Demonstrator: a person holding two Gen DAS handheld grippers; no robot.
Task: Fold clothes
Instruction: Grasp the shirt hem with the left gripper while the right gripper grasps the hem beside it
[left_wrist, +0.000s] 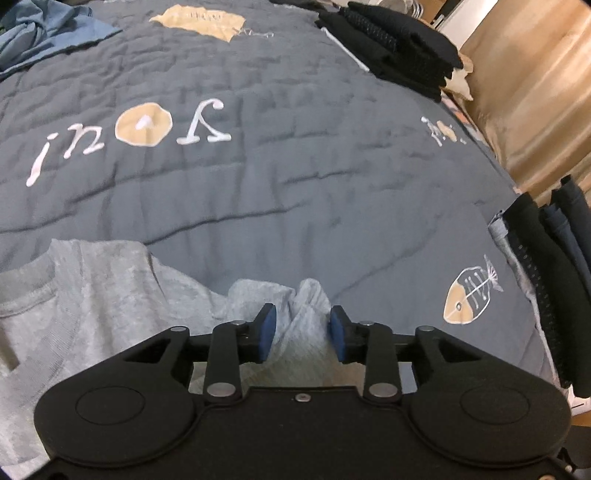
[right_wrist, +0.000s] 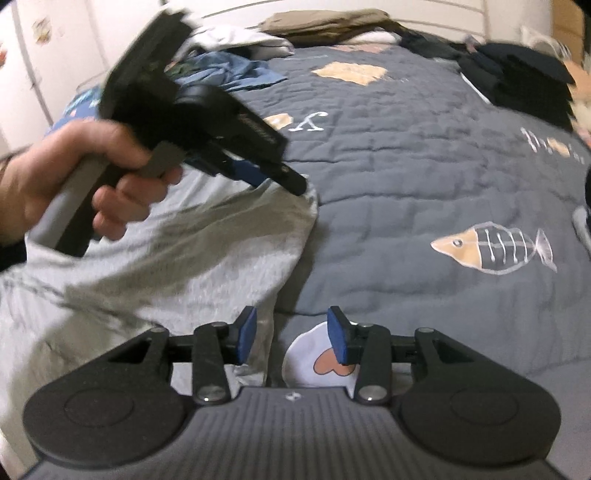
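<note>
A grey quilted bedspread (left_wrist: 295, 177) fills both views, with two stacks of dark folded clothes (left_wrist: 399, 48) along its right edge, the nearer stack (left_wrist: 546, 280) cut off by the frame. The light grey shirt (left_wrist: 92, 295) lies crumpled at the near left, partly hidden under the grippers. The left gripper (left_wrist: 303, 330) stands released astride a raised fold, blurred in the right view with the hand (right_wrist: 74, 177) holding it, and the right gripper (right_wrist: 291, 334) is also released, over the shirt's edge.

grey quilt (left_wrist: 295, 192) | fish print (right_wrist: 495, 247) | white cupboards (right_wrist: 55, 55)
</note>
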